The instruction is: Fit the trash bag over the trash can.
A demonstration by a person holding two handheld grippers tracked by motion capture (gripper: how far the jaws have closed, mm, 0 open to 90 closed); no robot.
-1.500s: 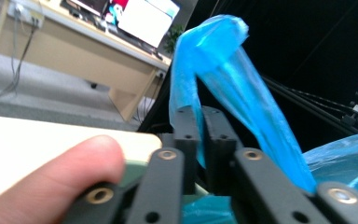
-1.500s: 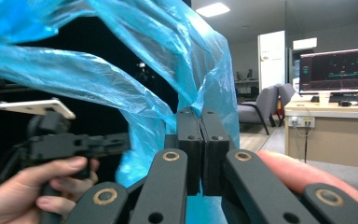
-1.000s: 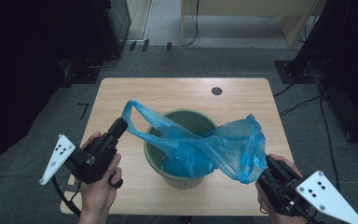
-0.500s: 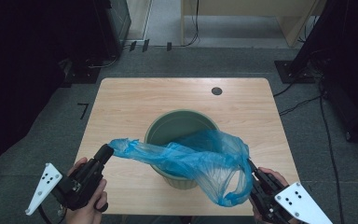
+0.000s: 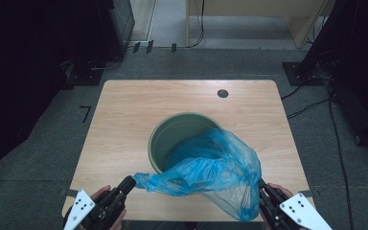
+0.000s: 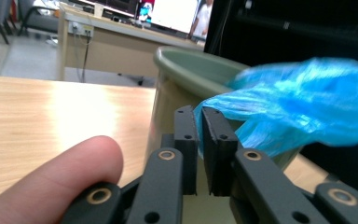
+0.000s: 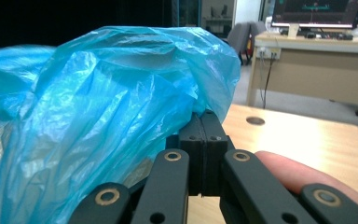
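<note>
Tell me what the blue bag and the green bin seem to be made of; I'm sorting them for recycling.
Blue bag: thin plastic film, by its look; translucent, glossy and crinkled. Green bin: probably moulded plastic; smooth, dull olive walls with a rolled rim, though painted metal cannot be ruled out.

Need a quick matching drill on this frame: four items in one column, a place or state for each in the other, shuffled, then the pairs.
Items:
1. blue plastic bag
2. green bin
3. right gripper
4. round dark hole

Places or states:
A. in the tabletop near the far edge
B. stands on the table, mouth open upward
C. stretched between the two grippers, over the bin's near rim
D. jaws shut on the bag's edge, at the table's near right

Pairs: 1-C, 2-B, 3-D, 4-A
</note>
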